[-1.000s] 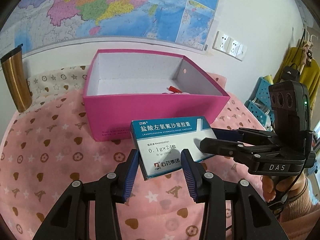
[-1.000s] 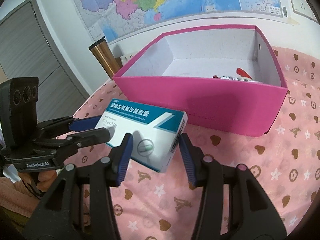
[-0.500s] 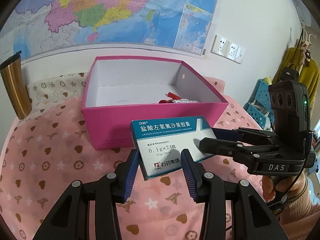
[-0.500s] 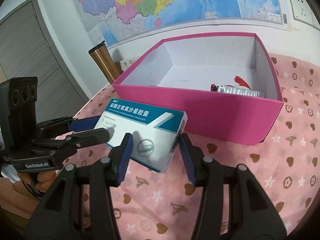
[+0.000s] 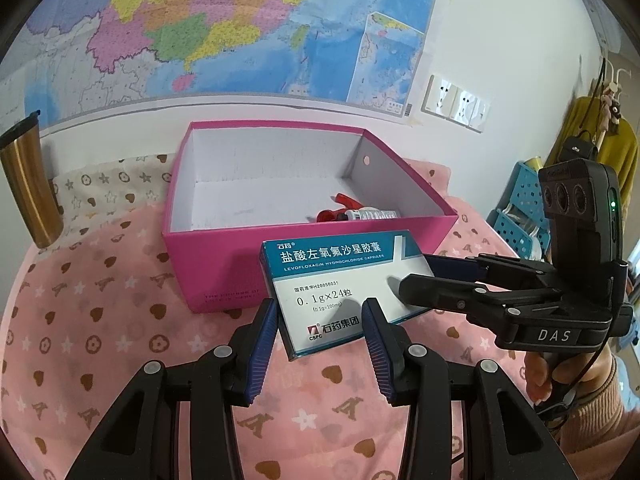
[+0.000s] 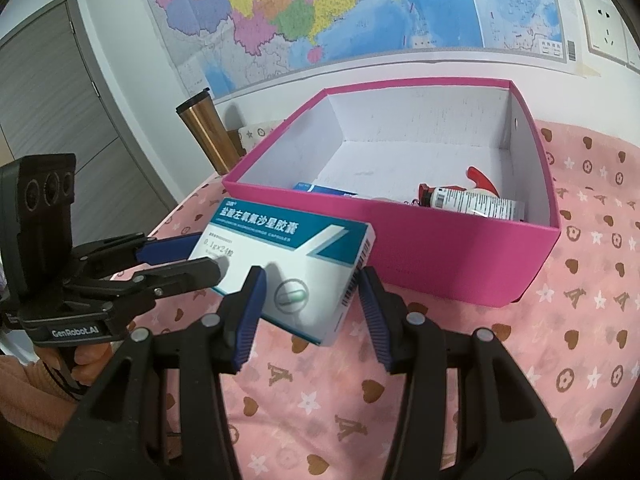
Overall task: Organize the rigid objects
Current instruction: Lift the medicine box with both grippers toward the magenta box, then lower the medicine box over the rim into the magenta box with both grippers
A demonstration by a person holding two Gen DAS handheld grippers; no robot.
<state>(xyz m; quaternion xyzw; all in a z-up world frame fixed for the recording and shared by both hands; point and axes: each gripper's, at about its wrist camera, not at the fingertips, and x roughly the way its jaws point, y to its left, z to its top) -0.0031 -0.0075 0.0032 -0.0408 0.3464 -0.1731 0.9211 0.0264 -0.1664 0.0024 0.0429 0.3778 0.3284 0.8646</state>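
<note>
A white and teal medicine box [image 5: 340,288] is held in the air in front of an open pink box [image 5: 280,264]. My left gripper [image 5: 320,328] is shut on one end of the medicine box. My right gripper [image 6: 308,292] is shut on the other end of it [image 6: 296,264]. In the left wrist view the right gripper [image 5: 416,276] reaches in from the right. In the right wrist view the left gripper [image 6: 200,256] reaches in from the left. The pink box [image 6: 460,264] holds a tube with a red cap [image 6: 472,200] and a blue packet [image 6: 324,190].
A gold tumbler [image 5: 28,184] stands at the back left on the pink patterned tablecloth [image 5: 80,320]. A map [image 5: 200,28] and wall sockets [image 5: 456,104] are on the wall behind. Blue baskets [image 5: 520,208] are at the right.
Both grippers have risen together with the medicine box. More of the pink box's inside shows now, including the tube.
</note>
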